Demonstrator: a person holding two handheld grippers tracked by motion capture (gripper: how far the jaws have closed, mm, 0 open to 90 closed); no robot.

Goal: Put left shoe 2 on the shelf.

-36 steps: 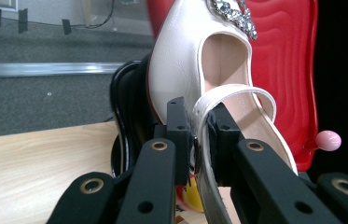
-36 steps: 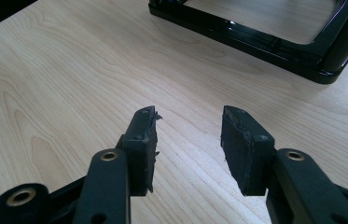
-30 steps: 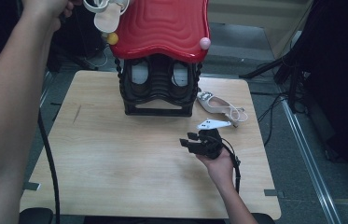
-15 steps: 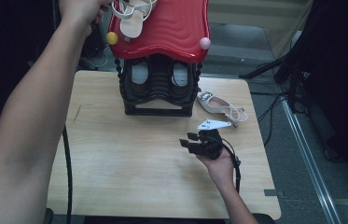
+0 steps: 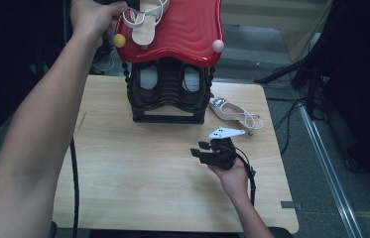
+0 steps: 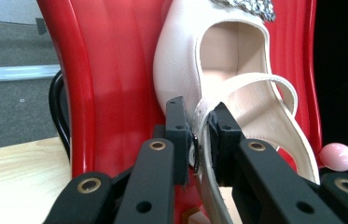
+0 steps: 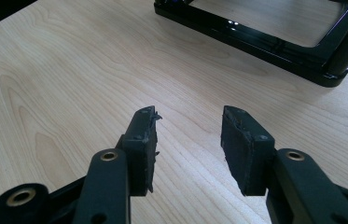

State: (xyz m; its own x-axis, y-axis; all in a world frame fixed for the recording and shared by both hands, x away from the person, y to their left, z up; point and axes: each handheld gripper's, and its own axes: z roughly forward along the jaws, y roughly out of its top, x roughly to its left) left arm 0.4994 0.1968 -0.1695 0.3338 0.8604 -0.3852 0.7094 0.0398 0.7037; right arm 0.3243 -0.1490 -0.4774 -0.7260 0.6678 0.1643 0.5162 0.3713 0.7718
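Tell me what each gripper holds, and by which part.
The left gripper holds the pale shoe by its heel strap; the right gripper holds nothing.

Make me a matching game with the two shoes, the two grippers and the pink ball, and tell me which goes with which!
Things:
1. shoe on the red top
2. shoe on the table
3. right gripper
4. pink ball

Places or states:
a. fingers open, nothing between them
b. lying beside the black rack
c. strap pinched by the left gripper
d. at the red top's corner

Pairs: 1-c, 2-b, 3-a, 4-d
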